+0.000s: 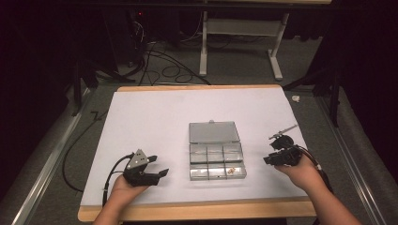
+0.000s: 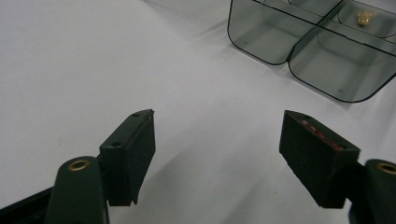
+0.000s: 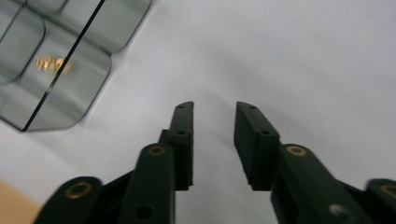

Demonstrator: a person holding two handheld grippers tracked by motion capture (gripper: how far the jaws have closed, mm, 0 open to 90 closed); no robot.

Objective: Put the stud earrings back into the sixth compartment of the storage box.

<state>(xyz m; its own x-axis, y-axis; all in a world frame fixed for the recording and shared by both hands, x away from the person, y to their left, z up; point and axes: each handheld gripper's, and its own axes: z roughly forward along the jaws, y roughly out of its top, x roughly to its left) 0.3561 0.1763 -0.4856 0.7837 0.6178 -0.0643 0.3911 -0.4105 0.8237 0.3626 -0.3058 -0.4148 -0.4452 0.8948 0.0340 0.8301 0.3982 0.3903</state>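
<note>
Here, a clear compartment box (image 1: 217,158) with its lid open lies on the white mat (image 1: 150,122), nearer the desk's front edge, between both grippers. A small brass-coloured item (image 1: 231,171) in its front right compartment is too blurred to identify. The left gripper (image 1: 162,174), jaws spread wide, rests left of the box. The right gripper (image 1: 267,158), jaws slightly parted and empty, sits just right. No writing is legible.

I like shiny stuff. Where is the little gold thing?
High view: the gold thing lies in the clear box, front-right compartment, mid-table, nearer the right gripper.
</note>
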